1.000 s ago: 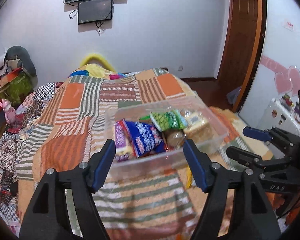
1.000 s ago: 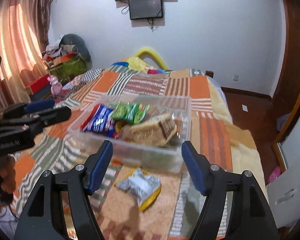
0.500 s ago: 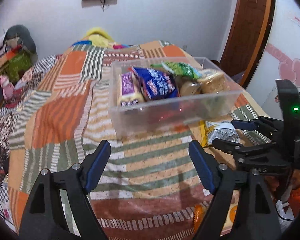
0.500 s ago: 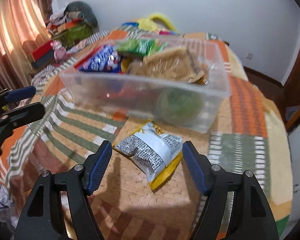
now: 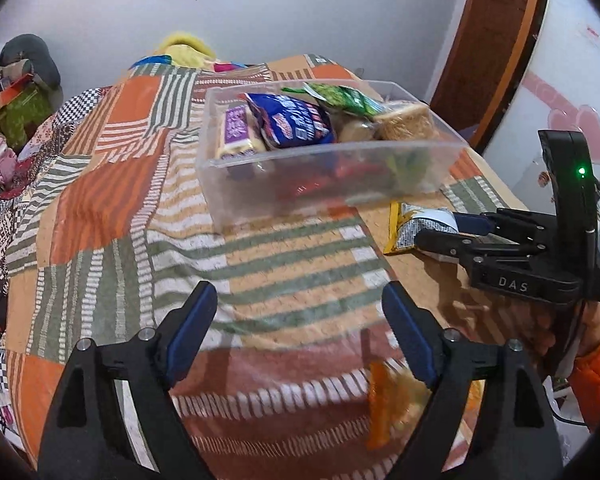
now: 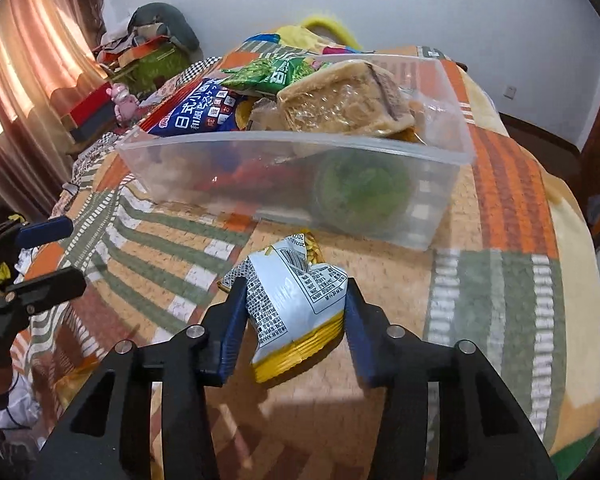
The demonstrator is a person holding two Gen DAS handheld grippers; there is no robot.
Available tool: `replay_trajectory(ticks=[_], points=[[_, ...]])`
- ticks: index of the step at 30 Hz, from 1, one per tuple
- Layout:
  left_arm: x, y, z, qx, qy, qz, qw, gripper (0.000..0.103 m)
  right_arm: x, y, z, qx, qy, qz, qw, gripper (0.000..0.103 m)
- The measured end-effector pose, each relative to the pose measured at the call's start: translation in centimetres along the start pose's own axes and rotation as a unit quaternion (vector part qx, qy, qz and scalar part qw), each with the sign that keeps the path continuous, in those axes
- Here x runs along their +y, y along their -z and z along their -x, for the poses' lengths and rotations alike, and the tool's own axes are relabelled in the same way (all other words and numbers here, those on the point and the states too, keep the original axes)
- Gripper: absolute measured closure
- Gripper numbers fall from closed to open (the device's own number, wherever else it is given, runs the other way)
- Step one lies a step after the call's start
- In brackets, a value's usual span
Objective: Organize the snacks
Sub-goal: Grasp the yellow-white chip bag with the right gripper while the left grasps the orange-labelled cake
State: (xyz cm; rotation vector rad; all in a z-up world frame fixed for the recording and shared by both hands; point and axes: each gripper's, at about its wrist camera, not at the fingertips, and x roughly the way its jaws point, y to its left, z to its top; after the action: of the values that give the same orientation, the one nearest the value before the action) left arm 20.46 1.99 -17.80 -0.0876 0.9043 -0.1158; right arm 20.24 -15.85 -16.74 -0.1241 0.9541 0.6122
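A clear plastic bin (image 5: 328, 184) (image 6: 292, 184) sits on the patchwork bedspread, filled with snacks: a blue packet (image 5: 296, 124), a green packet (image 6: 268, 74) and wrapped bread (image 6: 340, 100). My right gripper (image 6: 296, 304) is shut on a silver and yellow snack packet (image 6: 296, 304) lying just in front of the bin; the packet also shows in the left wrist view (image 5: 416, 228). My left gripper (image 5: 300, 332) is open and empty above the bedspread, short of the bin. An orange packet (image 5: 384, 408) lies blurred by its right finger.
The bedspread (image 5: 100, 200) covers the whole bed. Clutter and a pink toy (image 6: 124, 98) stand at the bed's left side. A wooden door (image 5: 496, 40) is at the right. The bed edge falls away at the right (image 6: 576, 240).
Both grippers dropped lower and nearer the bed. My right gripper moved forward over the silver packet and its fingers closed on it. My left gripper stayed open.
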Motion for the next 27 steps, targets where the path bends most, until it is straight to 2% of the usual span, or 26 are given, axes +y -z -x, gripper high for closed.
replay_trajectory(ticks=[3, 10, 18, 23, 27], points=[[-0.7, 0.8, 0.7, 0.009, 0.007, -0.005, 0.9999, 0.014, 0.3, 0.9, 0.9, -0.005, 0.008, 0.001, 1.0, 0.063], [-0.8, 3.7, 2.4, 0.031, 0.004, -0.015, 0.9994, 0.014, 1.4, 3.6, 4.0, -0.023, -0.004, -0.011, 1.0, 0.063], [-1.1, 6.5, 3.2, 0.059, 0.015, -0.032, 0.9976, 0.014, 3.0, 6.0, 4.7, -0.024, -0.01, -0.014, 1.0, 0.063], [-2.0, 6.5, 1.4, 0.073, 0.004, -0.034, 0.9967, 0.014, 3.6, 6.9, 5.1, -0.024, -0.02, -0.022, 0.999, 0.063], [-2.0, 5.2, 0.5, 0.058, -0.02, -0.034, 0.9976, 0.014, 4.2, 7.4, 5.3, -0.026, -0.02, -0.027, 0.999, 0.063]])
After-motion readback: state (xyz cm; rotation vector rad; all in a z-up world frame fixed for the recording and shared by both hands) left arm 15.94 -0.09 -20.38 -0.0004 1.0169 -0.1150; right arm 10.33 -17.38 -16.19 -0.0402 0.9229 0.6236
